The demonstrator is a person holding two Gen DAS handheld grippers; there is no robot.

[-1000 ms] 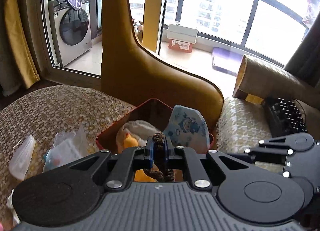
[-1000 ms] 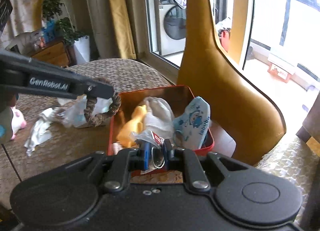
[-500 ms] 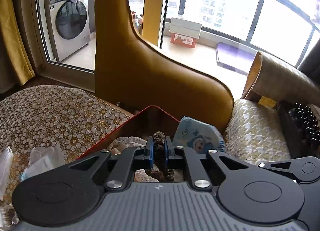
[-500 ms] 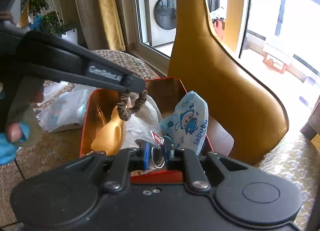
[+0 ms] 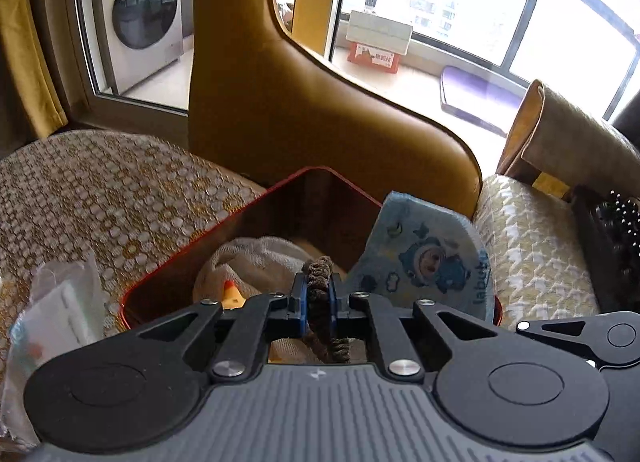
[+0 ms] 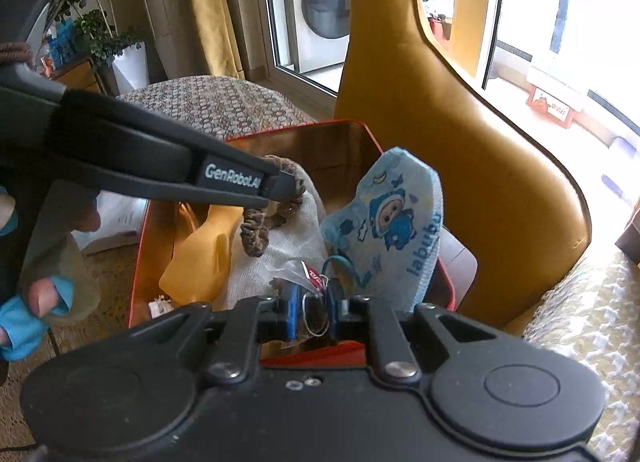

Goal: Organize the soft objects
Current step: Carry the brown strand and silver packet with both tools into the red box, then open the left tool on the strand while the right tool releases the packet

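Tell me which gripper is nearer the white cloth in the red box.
Left. The left gripper, holding the brown scrunchie, hangs directly over the white cloth in the red box; the right gripper sits back at the box's near edge.

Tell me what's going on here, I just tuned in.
A person is sorting soft things into a red box on a patterned table. The left gripper is shut on a brown scrunchie, holding it over the box above a white cloth and a blue kids' mask. The right gripper pinches a small plastic-wrapped item at the box's near edge.
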